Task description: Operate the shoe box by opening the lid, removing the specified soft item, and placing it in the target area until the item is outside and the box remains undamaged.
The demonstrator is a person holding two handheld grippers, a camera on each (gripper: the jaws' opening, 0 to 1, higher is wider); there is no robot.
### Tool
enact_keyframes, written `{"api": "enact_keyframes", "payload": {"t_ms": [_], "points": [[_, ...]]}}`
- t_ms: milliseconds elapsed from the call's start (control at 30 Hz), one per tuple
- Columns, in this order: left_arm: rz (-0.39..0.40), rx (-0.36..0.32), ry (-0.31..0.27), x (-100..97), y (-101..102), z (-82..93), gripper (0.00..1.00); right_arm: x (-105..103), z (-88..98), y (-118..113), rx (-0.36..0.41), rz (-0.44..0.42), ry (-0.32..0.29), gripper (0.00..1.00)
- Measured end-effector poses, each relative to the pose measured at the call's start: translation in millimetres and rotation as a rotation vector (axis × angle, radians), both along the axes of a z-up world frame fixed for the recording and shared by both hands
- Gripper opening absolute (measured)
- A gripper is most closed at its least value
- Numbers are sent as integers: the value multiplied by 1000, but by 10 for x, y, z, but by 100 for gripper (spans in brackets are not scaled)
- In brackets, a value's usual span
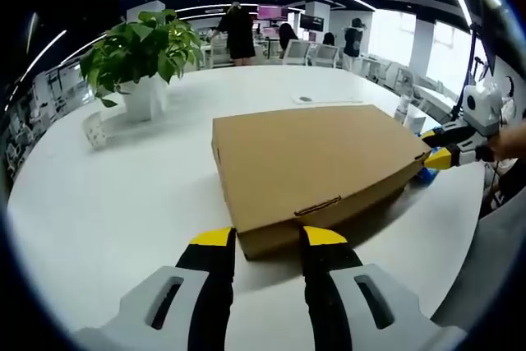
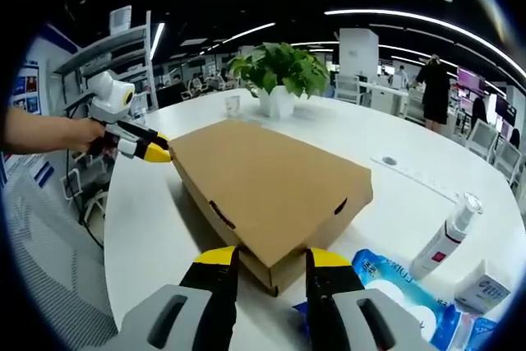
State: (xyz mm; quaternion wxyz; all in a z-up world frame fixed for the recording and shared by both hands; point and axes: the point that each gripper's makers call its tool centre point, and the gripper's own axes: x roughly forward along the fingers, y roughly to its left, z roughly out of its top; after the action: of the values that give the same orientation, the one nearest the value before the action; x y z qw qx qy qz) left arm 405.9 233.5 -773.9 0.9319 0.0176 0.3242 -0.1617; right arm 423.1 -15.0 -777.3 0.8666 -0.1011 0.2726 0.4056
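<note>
Flat brown corrugated-cardboard shoe box (image 1: 316,166), lid closed, on white desk (image 1: 99,203) just ahead of parted, empty left claw (image 1: 267,240) and right claw (image 2: 267,260); judged light, crushable; grip lid's front edge.

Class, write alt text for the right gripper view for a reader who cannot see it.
A closed cardboard box lies on a white table, with the right gripper open at its near corner and the left gripper at its far corner. A potted plant stands behind; a spray bottle and a wipes pack lie to the right.
</note>
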Motion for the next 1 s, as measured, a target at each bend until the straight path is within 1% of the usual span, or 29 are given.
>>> {"api": "enact_keyframes", "payload": {"t_ms": [67,100,333,733,1000], "points": [[4,-11,2,15,-16,-2,31,22,-6,-17,0,-6,4,29],[2,-12,1,24,-30,-3,31,28,-20,-32,-1,-14,13,29],[1,-11,1,42,-68,-5,31,38,-31,-70,0,-27,17,28],[2,-14,-1,15,-110,-3,31,2,-34,-99,-4,-30,14,28],[-6,-11,3,1,-136,-1,31,-3,-37,-133,3,-40,22,28]]}}
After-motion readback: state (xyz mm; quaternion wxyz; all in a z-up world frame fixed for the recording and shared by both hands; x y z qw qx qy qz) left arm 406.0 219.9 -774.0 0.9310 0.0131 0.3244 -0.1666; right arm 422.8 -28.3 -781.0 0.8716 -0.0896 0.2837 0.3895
